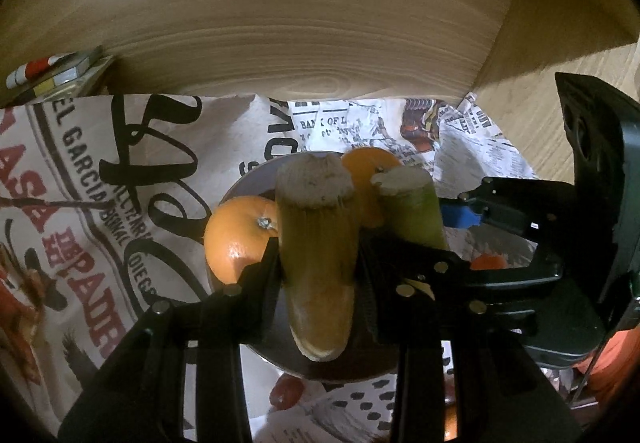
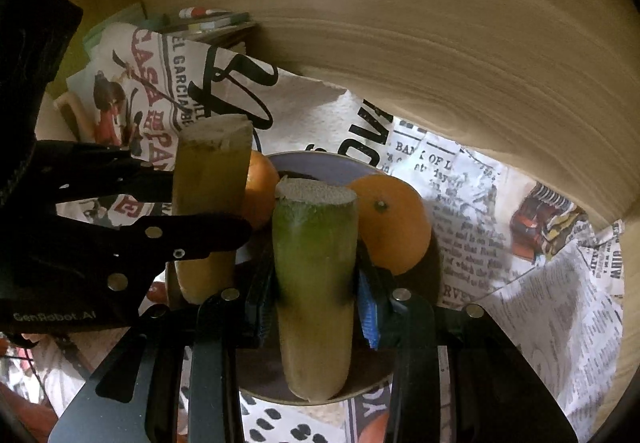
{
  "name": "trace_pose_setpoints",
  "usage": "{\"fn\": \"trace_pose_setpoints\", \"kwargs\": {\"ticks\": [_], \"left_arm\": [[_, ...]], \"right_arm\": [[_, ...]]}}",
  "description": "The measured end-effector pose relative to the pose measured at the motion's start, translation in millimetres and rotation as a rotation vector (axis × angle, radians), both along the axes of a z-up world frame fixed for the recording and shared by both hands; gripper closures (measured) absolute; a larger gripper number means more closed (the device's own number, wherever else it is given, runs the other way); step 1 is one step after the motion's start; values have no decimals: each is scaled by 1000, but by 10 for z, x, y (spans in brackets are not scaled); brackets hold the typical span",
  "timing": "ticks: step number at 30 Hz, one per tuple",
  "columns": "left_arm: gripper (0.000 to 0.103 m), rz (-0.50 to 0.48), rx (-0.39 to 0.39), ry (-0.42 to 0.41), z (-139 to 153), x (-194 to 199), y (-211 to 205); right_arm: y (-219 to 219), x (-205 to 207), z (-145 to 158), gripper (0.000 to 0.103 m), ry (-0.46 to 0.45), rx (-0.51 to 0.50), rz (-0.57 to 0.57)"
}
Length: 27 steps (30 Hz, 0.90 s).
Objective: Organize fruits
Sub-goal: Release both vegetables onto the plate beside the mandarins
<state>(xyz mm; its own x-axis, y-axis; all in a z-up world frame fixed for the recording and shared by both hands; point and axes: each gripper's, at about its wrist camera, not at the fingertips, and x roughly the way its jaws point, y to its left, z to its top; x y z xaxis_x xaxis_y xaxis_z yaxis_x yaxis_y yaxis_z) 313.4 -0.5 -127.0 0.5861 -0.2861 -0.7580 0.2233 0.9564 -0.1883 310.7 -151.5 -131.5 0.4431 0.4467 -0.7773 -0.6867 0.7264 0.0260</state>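
Jaws of the left gripper [image 1: 318, 267] pinch a yellowish cane piece [image 1: 316, 243]; the right gripper [image 2: 316, 283] pinches a greener cane piece [image 2: 314, 275]. Both pieces hang over a plate [image 2: 316, 163] holding two oranges [image 2: 394, 223] on the newspaper-covered [image 2: 460, 203] bench.

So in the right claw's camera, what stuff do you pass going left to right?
Left claw → yellowish cut stalk → green cut stalk → orange → newspaper.
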Motion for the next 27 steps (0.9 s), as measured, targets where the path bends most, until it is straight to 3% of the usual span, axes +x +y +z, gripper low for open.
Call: {"fn": "trace_pose_setpoints", "kwargs": {"ticks": [7, 10, 18, 27], "left_arm": [[67, -6, 12, -28, 59, -38, -31], [67, -3, 15, -41, 121, -103, -14], [67, 27, 27, -75, 277, -380, 80], [60, 67, 62, -78, 233, -687, 148]], "right_arm": [[11, 18, -6, 70, 24, 13, 11], [2, -26, 21, 70, -9, -6, 6], [-227, -180, 215, 69, -32, 59, -34], [-593, -449, 355, 61, -93, 79, -122]]}}
